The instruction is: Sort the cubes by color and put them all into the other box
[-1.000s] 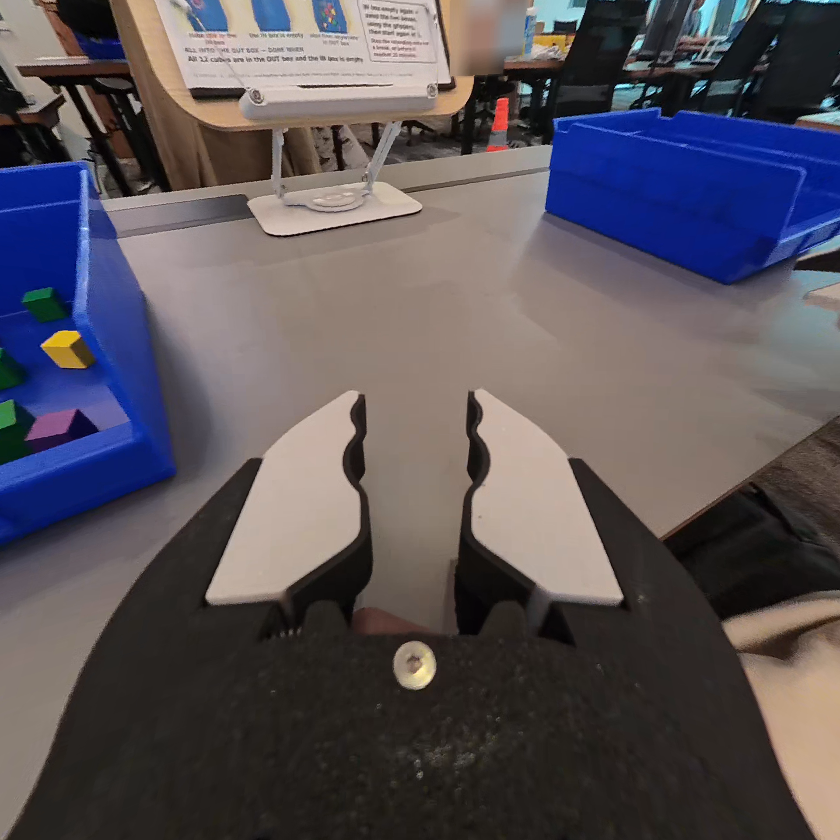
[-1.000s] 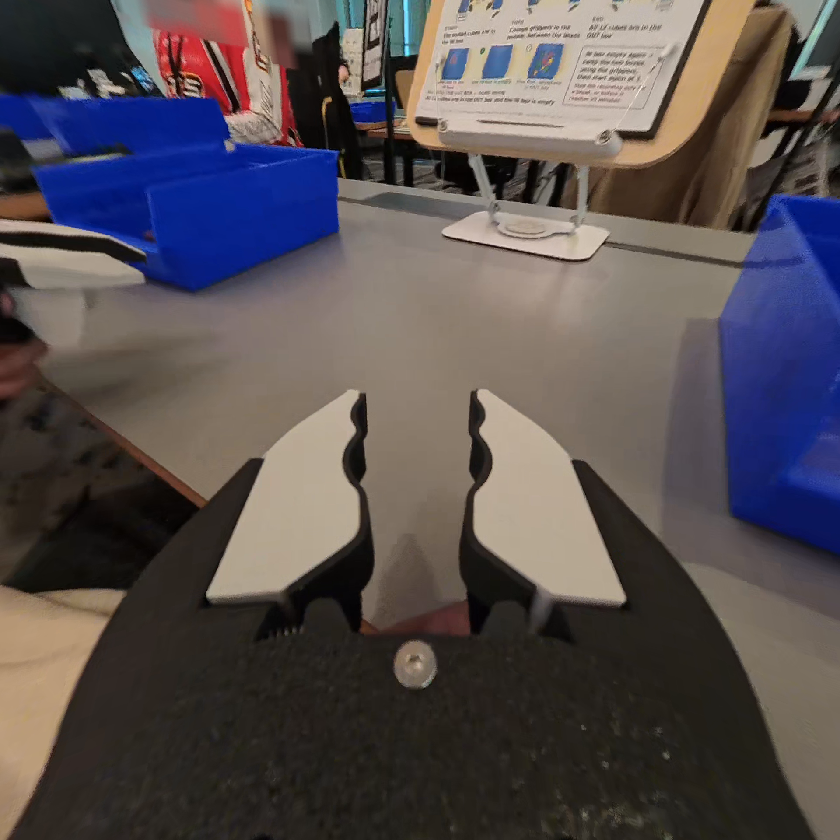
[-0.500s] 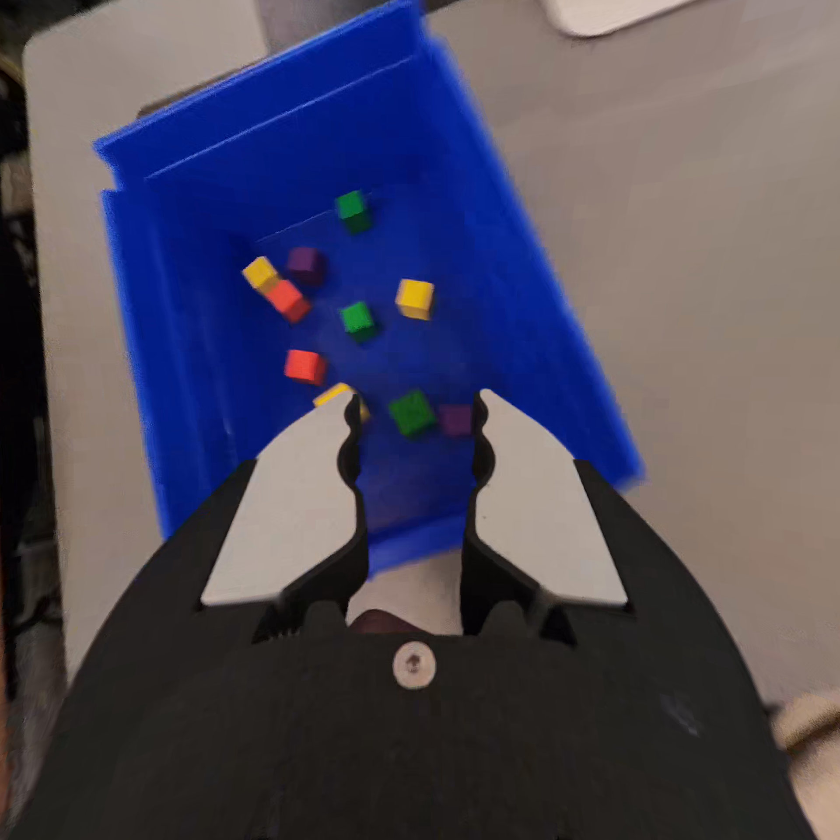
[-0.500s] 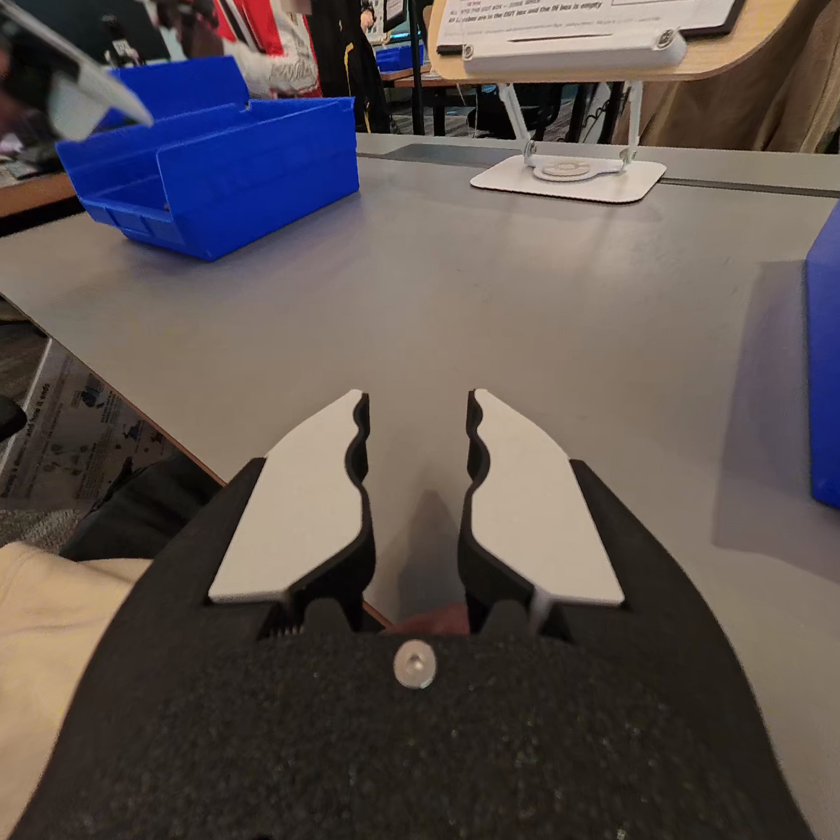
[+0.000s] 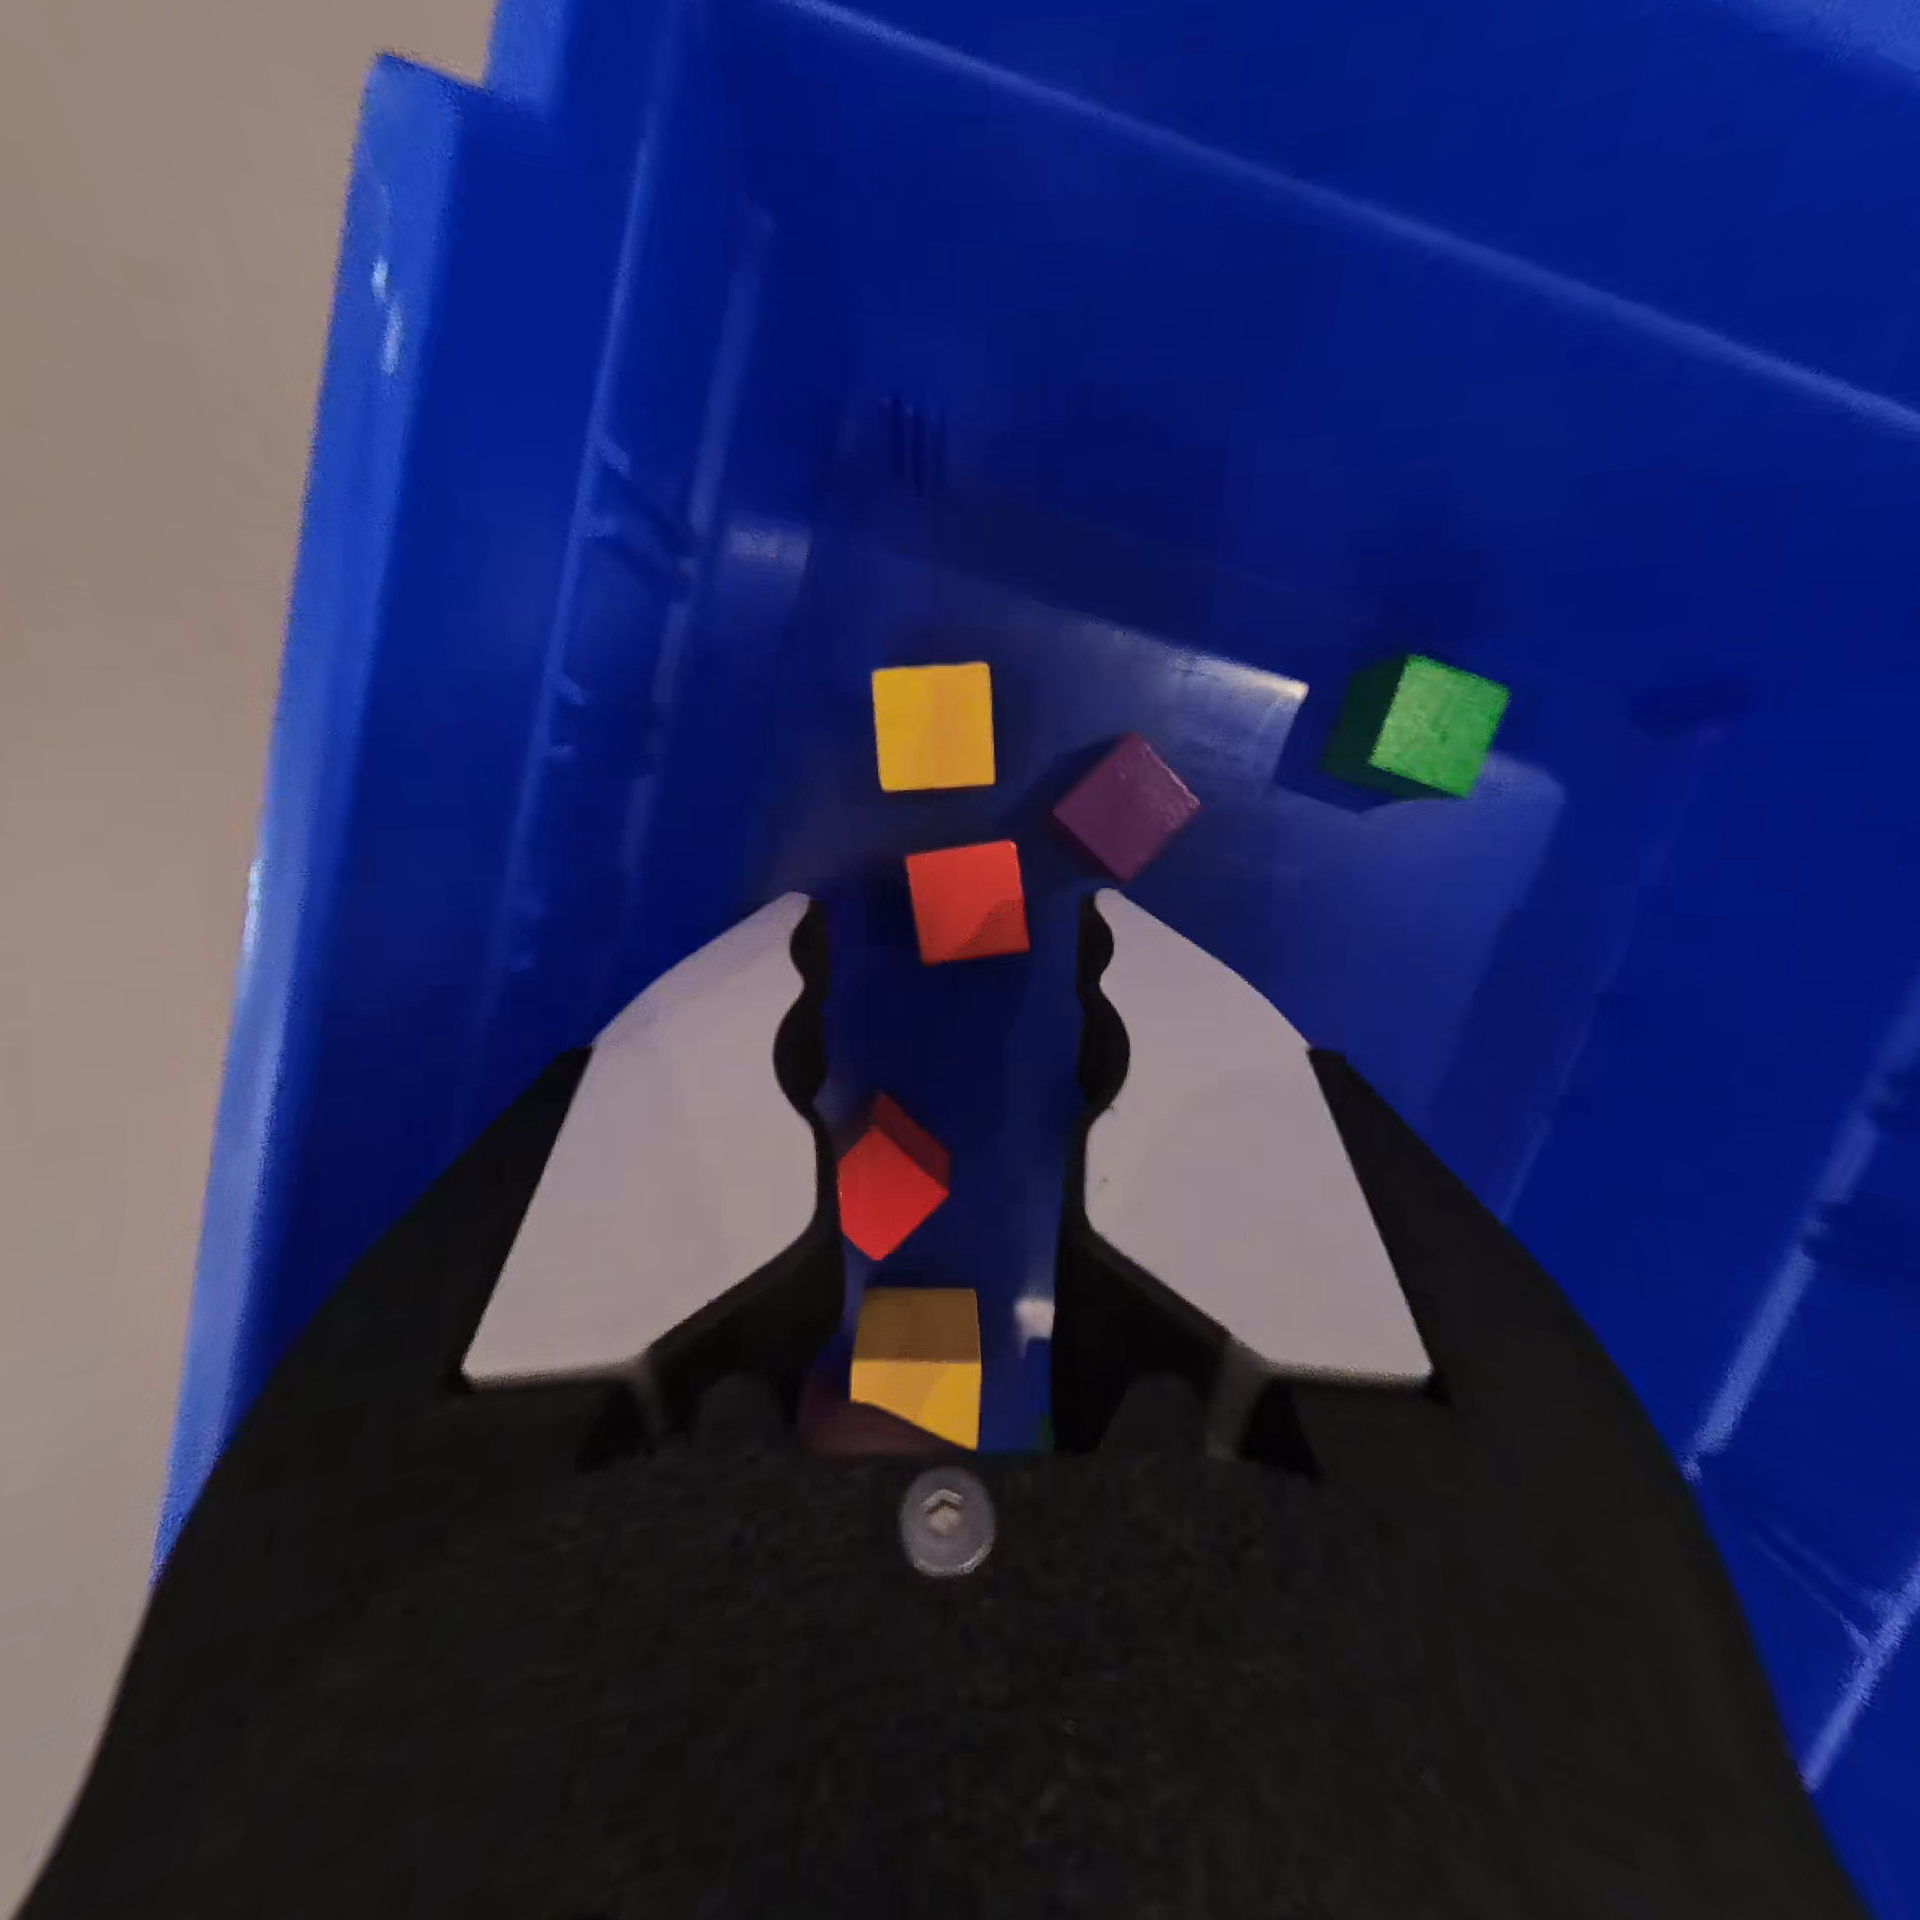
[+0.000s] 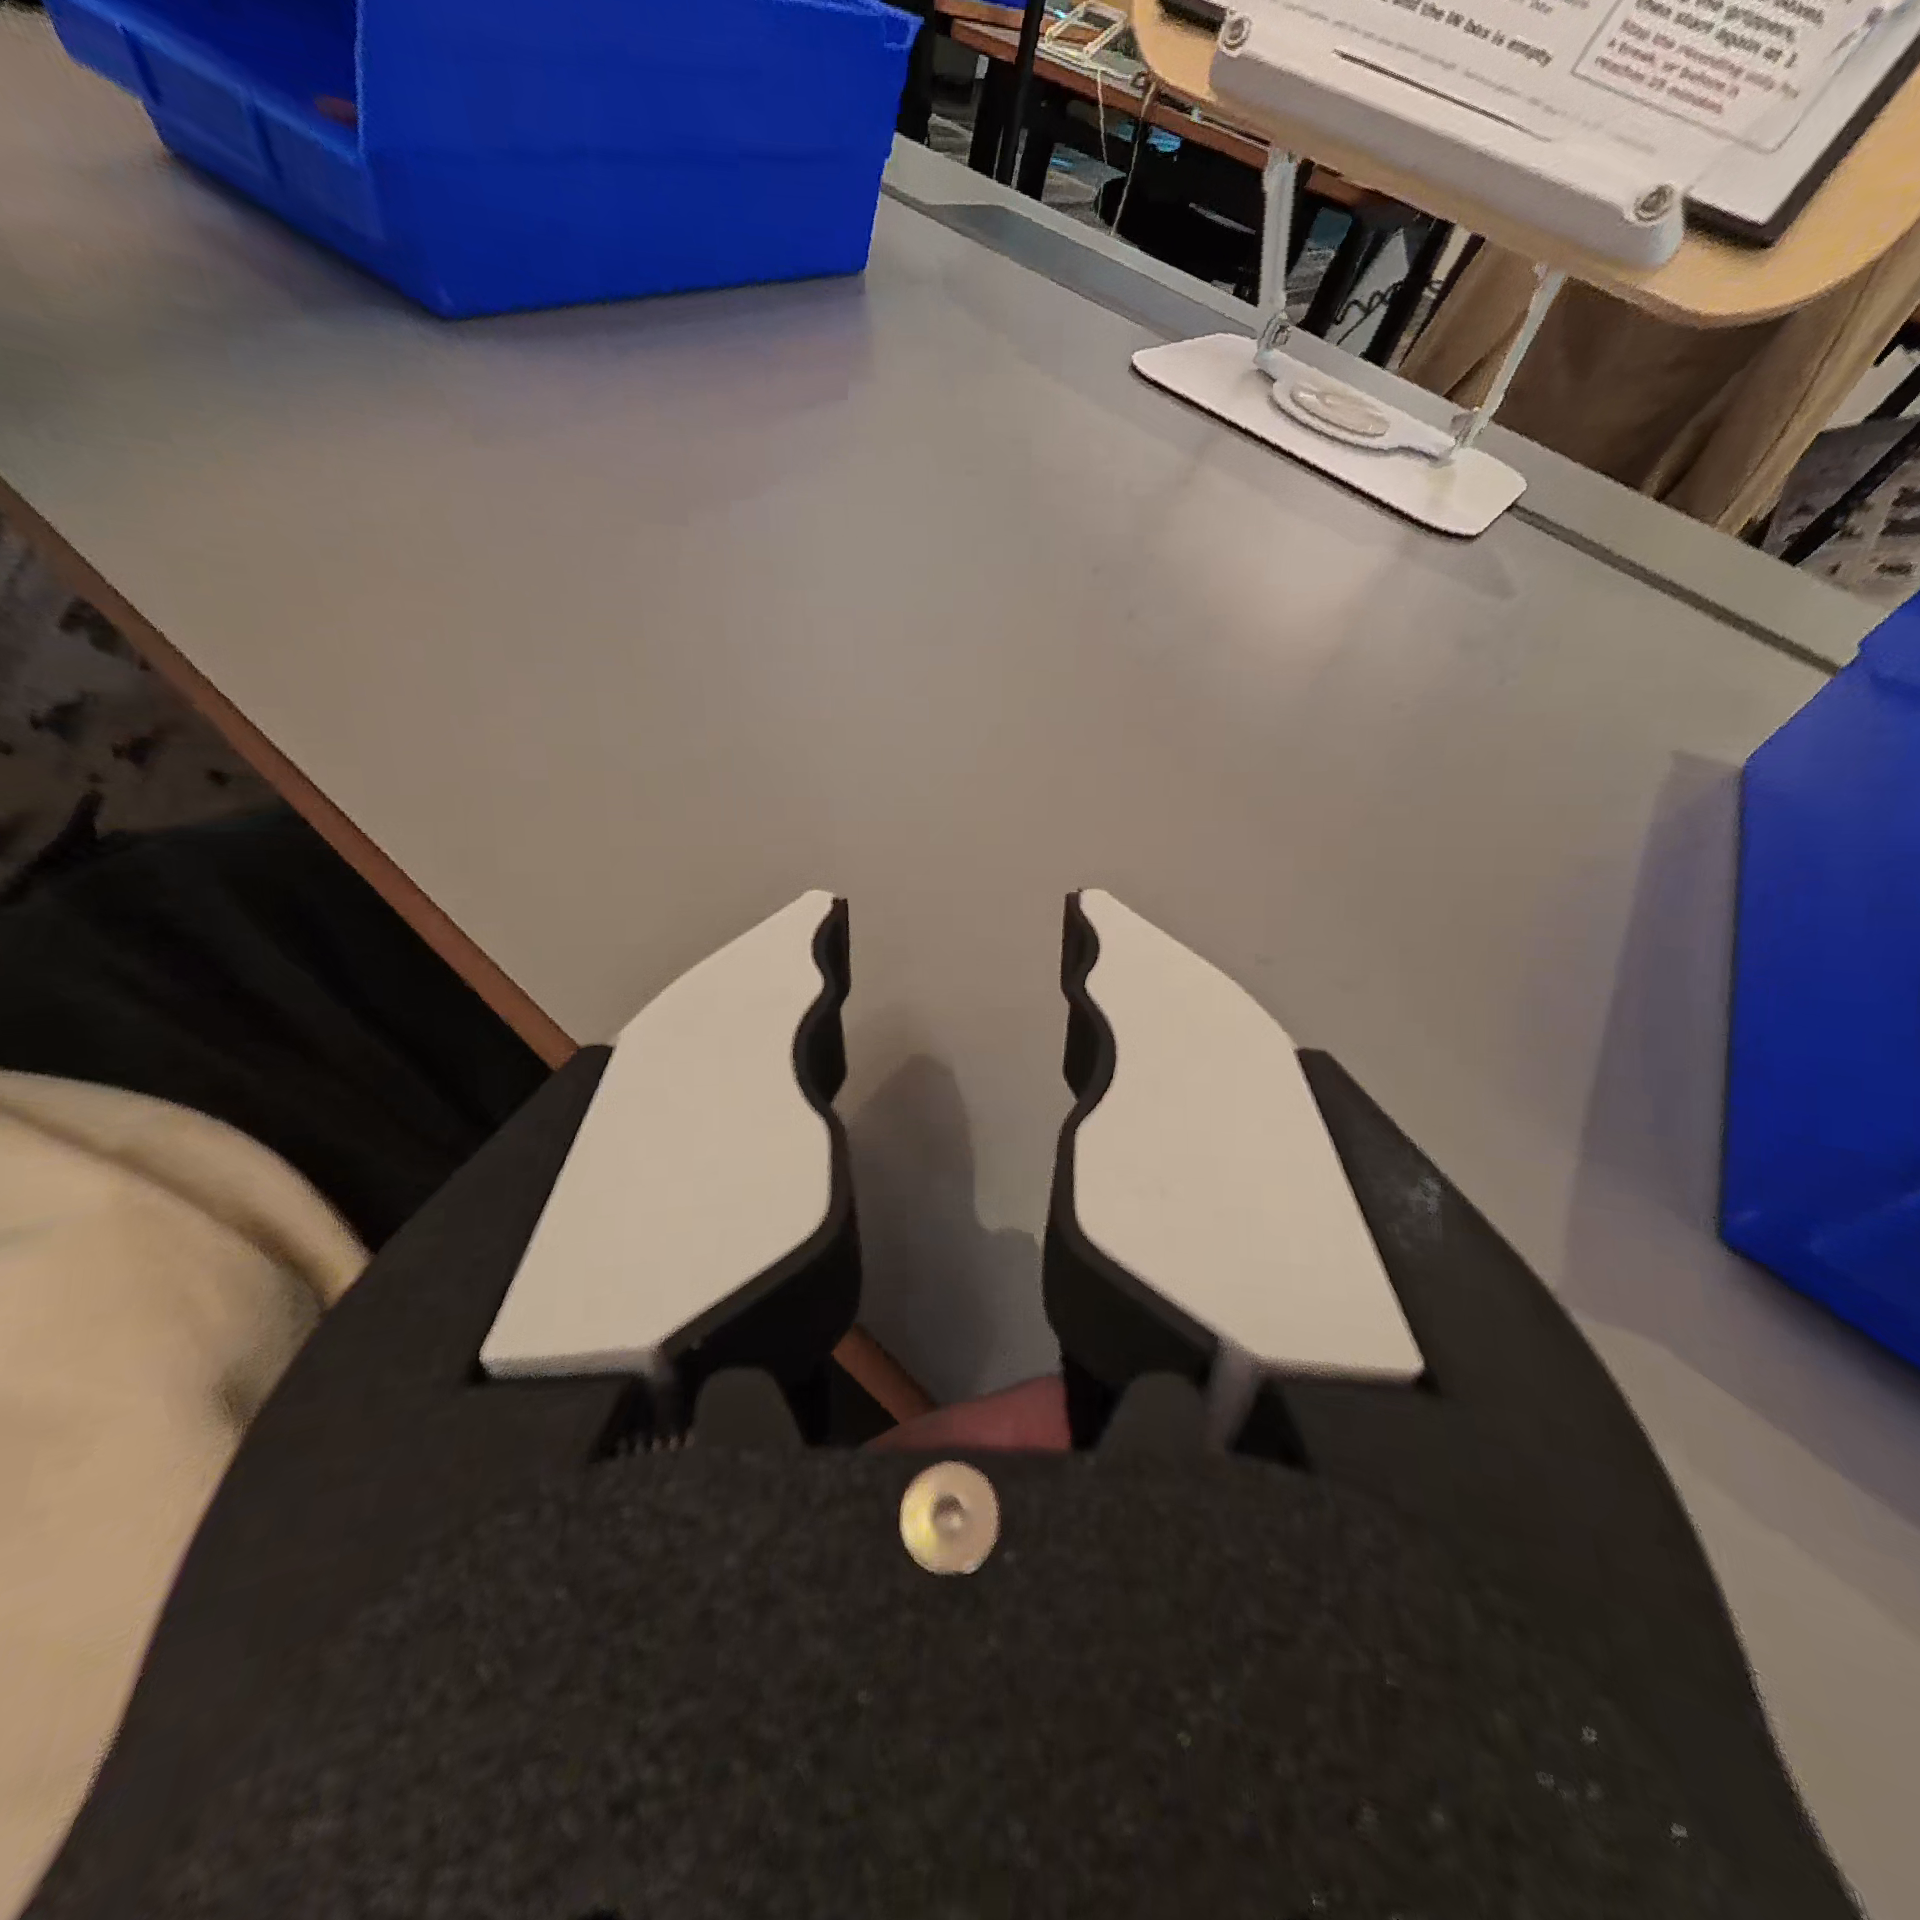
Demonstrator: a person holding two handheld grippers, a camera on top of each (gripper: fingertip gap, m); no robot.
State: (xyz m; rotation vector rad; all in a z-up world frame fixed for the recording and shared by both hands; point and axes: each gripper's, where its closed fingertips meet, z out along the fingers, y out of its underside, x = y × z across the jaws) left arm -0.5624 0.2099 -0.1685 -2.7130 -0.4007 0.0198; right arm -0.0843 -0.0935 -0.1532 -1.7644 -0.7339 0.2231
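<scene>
So far nothing looks moved: our left tool (image 5: 945, 914) hangs parted and empty over the deep blue plastic box (image 5: 1195, 364), where small painted cubes, like a red one (image 5: 966, 899), lie unsorted; our right tool (image 6: 956, 909) waits parted above the grey tabletop (image 6: 935, 623).

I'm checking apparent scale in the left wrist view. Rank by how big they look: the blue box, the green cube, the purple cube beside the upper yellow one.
1. Blue box, by far the largest.
2. Green cube and purple cube look alike; not ranked.
</scene>
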